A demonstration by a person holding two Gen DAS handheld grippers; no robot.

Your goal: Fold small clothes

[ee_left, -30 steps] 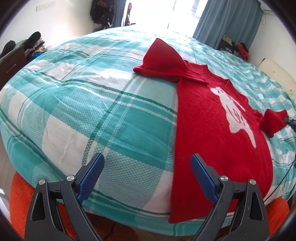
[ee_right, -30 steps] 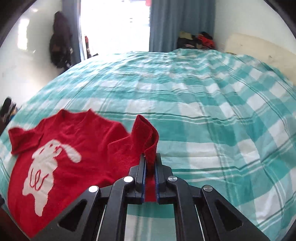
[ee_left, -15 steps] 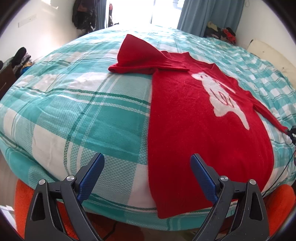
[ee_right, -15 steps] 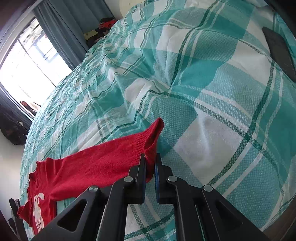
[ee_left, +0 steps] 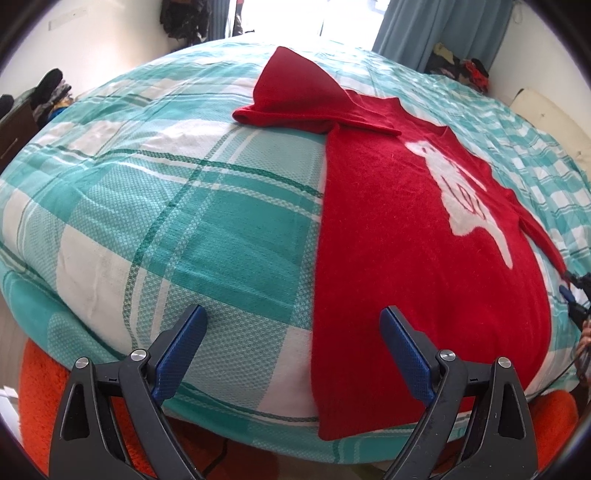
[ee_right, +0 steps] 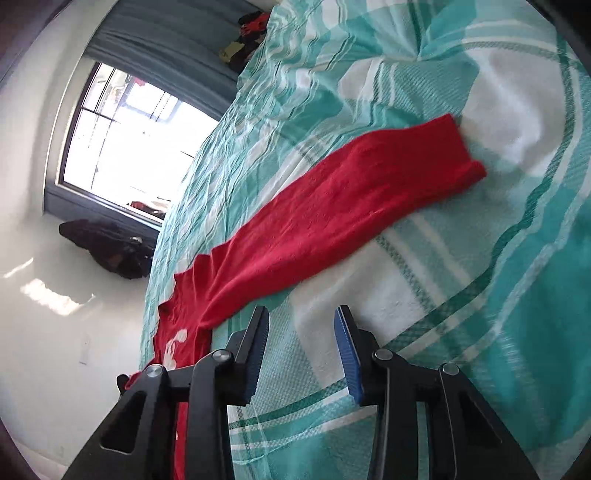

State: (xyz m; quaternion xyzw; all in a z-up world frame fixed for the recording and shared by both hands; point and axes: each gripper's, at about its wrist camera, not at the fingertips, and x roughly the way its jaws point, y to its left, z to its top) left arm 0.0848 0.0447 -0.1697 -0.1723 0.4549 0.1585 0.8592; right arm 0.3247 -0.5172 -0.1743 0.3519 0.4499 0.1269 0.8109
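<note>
In the left wrist view the left gripper [ee_left: 293, 325] hangs with jaws wide apart and empty over the bed's near edge, the red sweater [ee_left: 417, 236] lying flat on the teal plaid duvet [ee_left: 184, 206] toward two o'clock. In the right wrist view the right gripper [ee_right: 301, 328] has just been opening, nothing between its jaws; the sweater's sleeve [ee_right: 351, 199] lies stretched out on the duvet toward one o'clock.

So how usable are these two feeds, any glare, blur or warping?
Left wrist view: sharp, but the fisheye bulges the bed; the window is blown out. Right wrist view: rolled sideways, window overexposed, slight blur on the red sweater sleeve.
</note>
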